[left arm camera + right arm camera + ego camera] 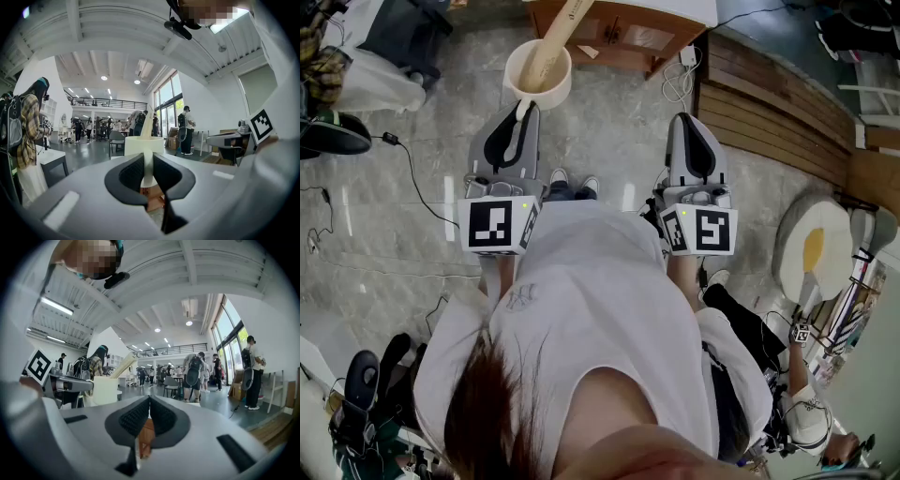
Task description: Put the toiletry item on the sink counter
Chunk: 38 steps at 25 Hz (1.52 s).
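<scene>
Head view, looking steeply down: the person in a white shirt [600, 309] stands on a grey stone floor [403, 244], with both grippers held out level toward the far side.

Left gripper [521, 111] [148, 164] is closed on a cream cup [514, 77] [140, 145] - in the left gripper view a thin white part of the cup sits pinched between the two dark pads. I can't tell if that part is a handle or a tab. The cup is in the air at far centre-left, just past the jaw tips and off any surface.

A beige tube [555, 42] [147, 125] stands in the cup, leaning toward the far right with its top out of frame.

Right gripper [694, 122] [149, 401] is closed with the pads together and nothing between them. It is well apart from the cup, which shows at the left of the right gripper view [105, 390].

A wooden cabinet [623, 37] is at far centre, just beyond the cup - not touching. A white cable [678, 82] lies on the floor near its right corner, and a fried-egg shaped cushion [814, 248] sits at the right. People stand in the background of both gripper views.
</scene>
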Each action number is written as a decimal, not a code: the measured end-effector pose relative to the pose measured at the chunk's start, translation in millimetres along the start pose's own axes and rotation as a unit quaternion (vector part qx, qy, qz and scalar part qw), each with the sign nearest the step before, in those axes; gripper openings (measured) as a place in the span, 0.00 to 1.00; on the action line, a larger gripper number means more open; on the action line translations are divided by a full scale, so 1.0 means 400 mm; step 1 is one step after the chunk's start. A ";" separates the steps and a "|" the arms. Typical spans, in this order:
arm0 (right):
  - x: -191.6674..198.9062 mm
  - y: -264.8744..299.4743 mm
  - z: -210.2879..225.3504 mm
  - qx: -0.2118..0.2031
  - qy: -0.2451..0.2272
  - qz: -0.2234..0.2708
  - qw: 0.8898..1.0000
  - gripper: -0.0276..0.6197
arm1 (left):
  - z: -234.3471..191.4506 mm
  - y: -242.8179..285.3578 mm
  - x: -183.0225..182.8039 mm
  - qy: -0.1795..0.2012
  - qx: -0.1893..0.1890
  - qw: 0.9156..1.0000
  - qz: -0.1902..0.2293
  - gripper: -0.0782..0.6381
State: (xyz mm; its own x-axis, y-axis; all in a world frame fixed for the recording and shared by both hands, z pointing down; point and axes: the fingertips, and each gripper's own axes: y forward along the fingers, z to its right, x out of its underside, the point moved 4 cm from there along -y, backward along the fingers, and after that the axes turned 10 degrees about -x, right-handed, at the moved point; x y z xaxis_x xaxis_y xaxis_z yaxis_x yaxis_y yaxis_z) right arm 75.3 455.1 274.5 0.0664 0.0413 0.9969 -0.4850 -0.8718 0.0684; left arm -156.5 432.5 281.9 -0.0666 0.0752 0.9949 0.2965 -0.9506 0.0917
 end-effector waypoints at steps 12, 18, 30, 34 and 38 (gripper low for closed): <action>0.020 -0.074 0.061 0.008 -0.004 0.002 1.000 0.06 | 0.080 -0.007 0.003 -0.006 -0.001 1.000 0.010 0.17; 0.015 -0.089 0.075 0.003 0.003 0.018 1.000 0.06 | 0.098 -0.003 -0.008 -0.005 -0.001 1.000 0.017 0.17; 0.023 -0.099 0.080 0.004 0.017 0.018 1.000 0.06 | 0.096 -0.013 -0.003 -0.010 -0.012 1.000 0.014 0.17; 0.030 -0.080 0.082 0.004 0.019 0.013 1.000 0.06 | 0.083 0.002 0.003 -0.011 -0.012 1.000 0.011 0.17; 0.044 -0.042 0.097 0.011 0.022 0.007 1.000 0.06 | 0.062 0.046 0.017 -0.011 -0.007 1.000 0.008 0.17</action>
State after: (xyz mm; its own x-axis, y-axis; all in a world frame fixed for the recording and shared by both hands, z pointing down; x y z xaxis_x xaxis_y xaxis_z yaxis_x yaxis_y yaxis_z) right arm 118.3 451.7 289.5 0.0212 0.0504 0.9985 -0.4666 -0.8828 0.0545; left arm -128.0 422.8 291.6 -0.0410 0.0659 0.9970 0.2841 -0.9559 0.0749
